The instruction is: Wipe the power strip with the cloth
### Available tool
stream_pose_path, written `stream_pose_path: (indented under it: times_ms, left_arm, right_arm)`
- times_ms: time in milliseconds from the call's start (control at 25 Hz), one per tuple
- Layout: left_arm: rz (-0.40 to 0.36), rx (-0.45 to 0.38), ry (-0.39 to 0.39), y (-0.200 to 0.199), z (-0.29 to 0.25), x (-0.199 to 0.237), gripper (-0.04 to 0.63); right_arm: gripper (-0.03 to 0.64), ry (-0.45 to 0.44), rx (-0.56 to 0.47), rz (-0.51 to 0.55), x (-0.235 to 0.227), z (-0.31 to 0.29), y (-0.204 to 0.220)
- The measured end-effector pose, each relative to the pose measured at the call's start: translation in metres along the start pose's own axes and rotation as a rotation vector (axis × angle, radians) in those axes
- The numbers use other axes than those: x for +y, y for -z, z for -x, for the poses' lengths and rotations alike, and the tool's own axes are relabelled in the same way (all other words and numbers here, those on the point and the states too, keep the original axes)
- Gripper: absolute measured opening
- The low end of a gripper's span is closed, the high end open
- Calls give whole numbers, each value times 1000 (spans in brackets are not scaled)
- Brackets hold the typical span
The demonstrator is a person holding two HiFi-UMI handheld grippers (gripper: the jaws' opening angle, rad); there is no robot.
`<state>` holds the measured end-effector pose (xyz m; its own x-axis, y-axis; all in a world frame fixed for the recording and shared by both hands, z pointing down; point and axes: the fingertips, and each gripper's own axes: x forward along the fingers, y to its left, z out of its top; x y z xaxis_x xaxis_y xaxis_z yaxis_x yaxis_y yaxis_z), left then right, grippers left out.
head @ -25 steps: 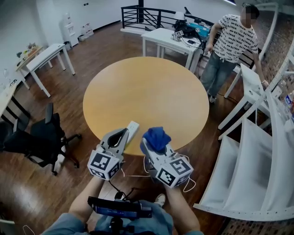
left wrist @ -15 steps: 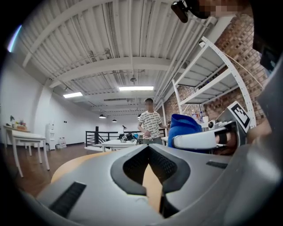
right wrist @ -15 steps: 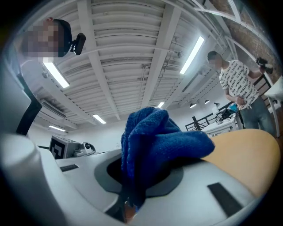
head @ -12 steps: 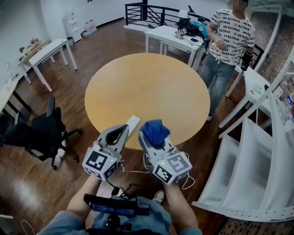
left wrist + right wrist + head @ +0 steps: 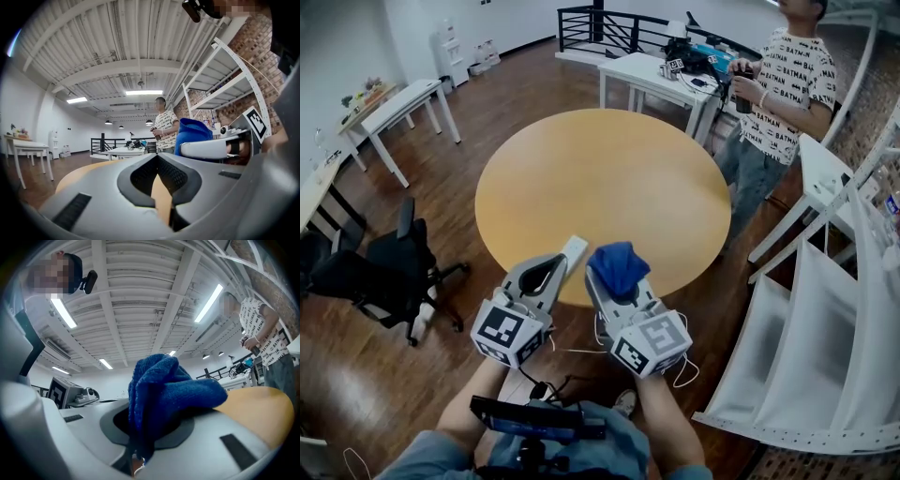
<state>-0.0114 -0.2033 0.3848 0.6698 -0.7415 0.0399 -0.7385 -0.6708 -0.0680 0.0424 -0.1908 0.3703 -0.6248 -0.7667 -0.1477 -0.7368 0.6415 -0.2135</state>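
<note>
One round tan wooden table (image 5: 609, 178) fills the middle. One person in a printed white shirt (image 5: 792, 84) stands at its far right side. Two grey grippers hover at its near edge. The left gripper (image 5: 555, 266) has its jaws closed on nothing. The right gripper (image 5: 617, 286) is clamped on one bunched blue cloth (image 5: 617, 264). One white power strip (image 5: 574, 251) lies at that near edge, just beside the left gripper's tip.

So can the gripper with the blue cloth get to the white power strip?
Probably yes. The right gripper, shut on the blue cloth, is right beside the power strip at the table's edge, with nothing between them.
</note>
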Motion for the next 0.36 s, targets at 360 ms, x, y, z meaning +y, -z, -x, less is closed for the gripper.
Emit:
stream_pose_path:
  times_ms: [360]
  left_arm:
    - [-5,-2,-7,-1,-2,0,9]
  right_arm:
    - [60,10,-8,38,0,-1,-7]
